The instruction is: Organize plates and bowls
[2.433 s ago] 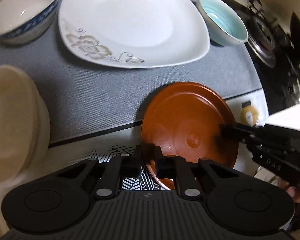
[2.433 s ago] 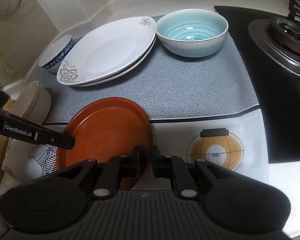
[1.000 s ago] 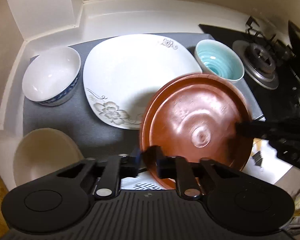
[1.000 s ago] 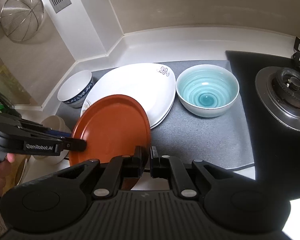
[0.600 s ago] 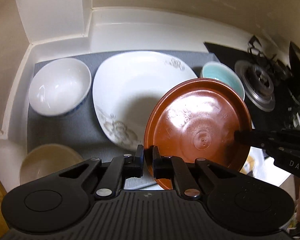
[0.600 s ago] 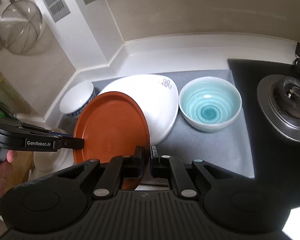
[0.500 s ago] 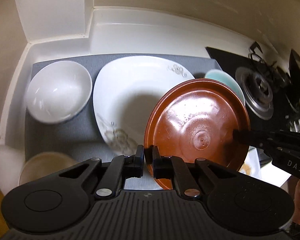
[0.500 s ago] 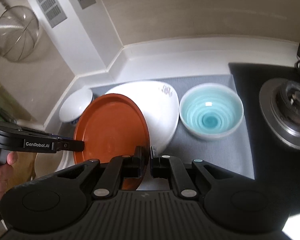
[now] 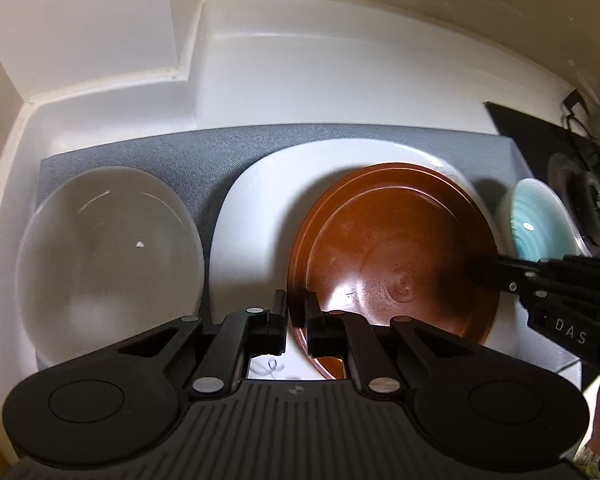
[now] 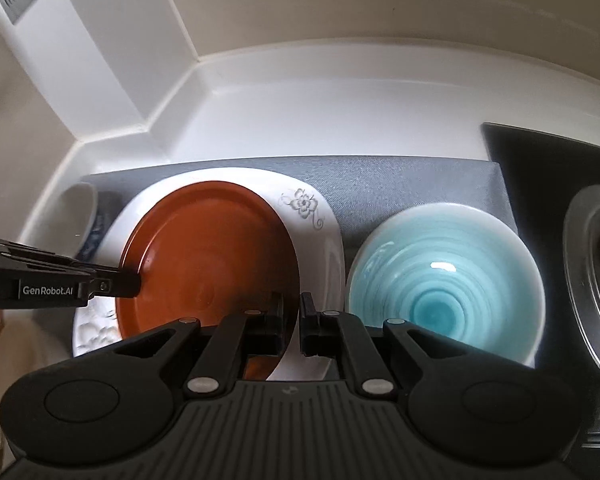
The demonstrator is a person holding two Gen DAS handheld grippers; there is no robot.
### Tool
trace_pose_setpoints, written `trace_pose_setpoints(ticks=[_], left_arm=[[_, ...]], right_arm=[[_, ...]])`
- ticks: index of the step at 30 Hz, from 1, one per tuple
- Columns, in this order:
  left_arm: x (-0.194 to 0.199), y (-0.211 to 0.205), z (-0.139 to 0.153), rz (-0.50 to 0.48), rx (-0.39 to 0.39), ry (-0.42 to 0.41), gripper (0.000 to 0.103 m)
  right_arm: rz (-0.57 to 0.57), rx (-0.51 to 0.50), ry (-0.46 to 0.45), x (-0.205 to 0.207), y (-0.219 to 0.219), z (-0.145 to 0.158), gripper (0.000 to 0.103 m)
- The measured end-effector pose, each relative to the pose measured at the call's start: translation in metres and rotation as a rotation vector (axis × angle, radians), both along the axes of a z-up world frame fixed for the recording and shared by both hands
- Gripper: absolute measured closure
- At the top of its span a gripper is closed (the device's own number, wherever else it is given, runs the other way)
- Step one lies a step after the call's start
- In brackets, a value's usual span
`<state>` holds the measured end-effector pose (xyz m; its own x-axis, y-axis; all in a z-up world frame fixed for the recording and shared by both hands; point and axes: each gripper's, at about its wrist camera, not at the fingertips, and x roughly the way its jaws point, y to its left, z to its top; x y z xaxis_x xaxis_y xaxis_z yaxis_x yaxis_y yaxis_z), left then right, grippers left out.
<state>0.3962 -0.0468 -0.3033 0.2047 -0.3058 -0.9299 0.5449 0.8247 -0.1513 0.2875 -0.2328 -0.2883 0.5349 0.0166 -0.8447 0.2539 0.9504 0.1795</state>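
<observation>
A round brown plate (image 9: 396,256) (image 10: 212,256) is held over the white flowered plate (image 9: 256,216) (image 10: 316,216) on the grey mat. My left gripper (image 9: 297,312) is shut on the brown plate's near-left rim. My right gripper (image 10: 291,312) is shut on its right rim; it shows in the left wrist view (image 9: 500,272) at the right. The left gripper shows in the right wrist view (image 10: 128,282) at the left. A white bowl with blue trim (image 9: 108,256) (image 10: 80,220) sits left of the plates. A turquoise bowl (image 10: 444,284) (image 9: 540,224) sits to the right.
The grey mat (image 10: 400,184) lies in a white counter corner, with walls close behind (image 9: 300,60). A black gas hob with burner (image 10: 596,280) (image 9: 580,200) lies right of the turquoise bowl.
Both grippers carried the brown plate forward and down from the counter's front edge to a spot over the white flowered plate. Both cameras have come closer to the back wall.
</observation>
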Motion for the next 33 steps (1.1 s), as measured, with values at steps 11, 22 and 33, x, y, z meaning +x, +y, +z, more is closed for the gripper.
trace_pose_setpoints(ticks=[11,22,33], left_arm=[[-0.025,0.048,0.052,0.099,-0.130,-0.143,0.028],[-0.055,0.137,0.063,0.307,-0.212,-0.287,0.103],[-0.038,0.170,0.042,0.395,-0.243,-0.289,0.040]], right_arm=[[-0.001,-0.022,-0.092,-0.020,0.003,0.026,0.044],[0.204,-0.023,-0.241,-0.030,0.065,0.060,0.086],[0.300,0.028,-0.210,0.044,0.119,0.039,0.064]])
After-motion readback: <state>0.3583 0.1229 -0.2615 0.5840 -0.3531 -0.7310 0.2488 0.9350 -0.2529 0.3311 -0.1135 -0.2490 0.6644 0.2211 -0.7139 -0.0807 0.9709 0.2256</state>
